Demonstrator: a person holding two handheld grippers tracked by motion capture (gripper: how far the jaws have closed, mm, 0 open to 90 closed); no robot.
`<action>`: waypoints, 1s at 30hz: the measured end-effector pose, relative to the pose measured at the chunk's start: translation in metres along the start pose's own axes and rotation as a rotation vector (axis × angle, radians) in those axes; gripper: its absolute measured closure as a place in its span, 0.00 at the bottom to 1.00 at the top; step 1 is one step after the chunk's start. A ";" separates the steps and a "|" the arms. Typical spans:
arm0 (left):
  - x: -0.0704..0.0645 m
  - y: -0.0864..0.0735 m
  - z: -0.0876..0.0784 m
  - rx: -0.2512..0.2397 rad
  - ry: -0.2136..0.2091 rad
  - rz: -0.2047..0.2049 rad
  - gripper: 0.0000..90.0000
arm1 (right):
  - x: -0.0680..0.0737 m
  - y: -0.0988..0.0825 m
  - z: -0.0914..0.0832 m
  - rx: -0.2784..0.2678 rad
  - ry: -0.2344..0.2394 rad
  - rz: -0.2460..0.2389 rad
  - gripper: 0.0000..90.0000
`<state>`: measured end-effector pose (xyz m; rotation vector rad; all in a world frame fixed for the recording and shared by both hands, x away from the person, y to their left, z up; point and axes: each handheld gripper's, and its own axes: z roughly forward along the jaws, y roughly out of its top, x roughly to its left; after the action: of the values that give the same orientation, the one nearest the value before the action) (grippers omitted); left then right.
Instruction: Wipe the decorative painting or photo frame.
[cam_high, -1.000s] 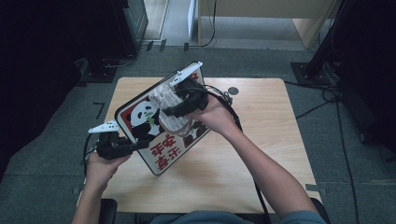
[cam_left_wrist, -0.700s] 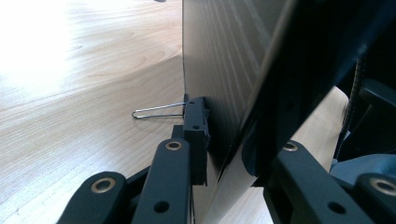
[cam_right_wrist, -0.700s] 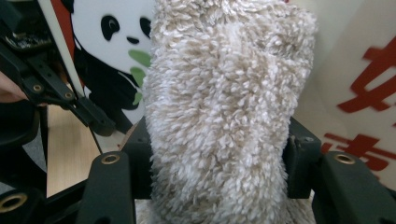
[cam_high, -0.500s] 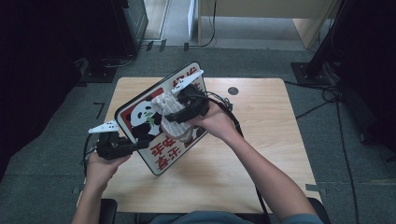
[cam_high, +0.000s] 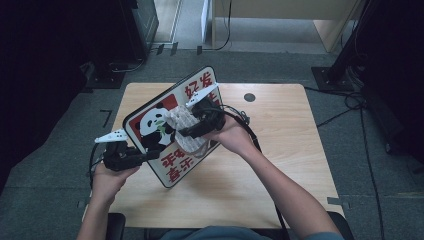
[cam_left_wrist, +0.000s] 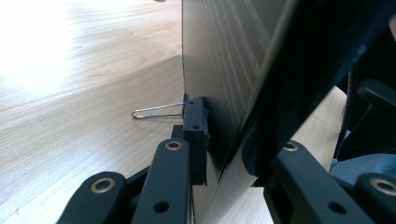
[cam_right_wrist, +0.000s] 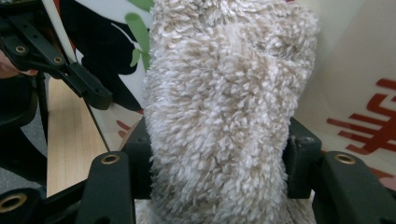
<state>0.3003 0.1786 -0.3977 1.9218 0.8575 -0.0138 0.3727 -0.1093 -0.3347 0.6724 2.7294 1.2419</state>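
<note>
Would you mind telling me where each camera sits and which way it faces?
High view: above the person's side, looking forward and down on the table; forearms, left gripper and right gripper show.
Left gripper view: along its fingers, clamped on the panda sign's edge.
Right gripper view: along its fingers, holding a fluffy cloth against the sign's face.
All share the sign.

Two black grippers are seen, the left gripper (cam_high: 145, 156) and right gripper (cam_high: 186, 131), each topped by a pale three-cornered plate, fitted with brass-ringed screws and trailed by black cables.
</note>
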 end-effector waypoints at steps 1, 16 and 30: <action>0.000 0.000 0.000 0.000 0.000 0.000 0.85 | 0.000 0.000 0.000 0.000 0.000 0.000 0.48; 0.000 0.000 0.000 0.000 0.000 0.002 0.85 | 0.000 -0.020 0.011 0.014 0.016 0.017 0.48; 0.000 0.000 0.000 0.001 0.000 0.002 0.85 | 0.001 -0.035 0.020 0.019 0.023 0.024 0.48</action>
<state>0.2999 0.1783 -0.3975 1.9233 0.8556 -0.0124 0.3639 -0.1151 -0.3740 0.6989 2.7631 1.2373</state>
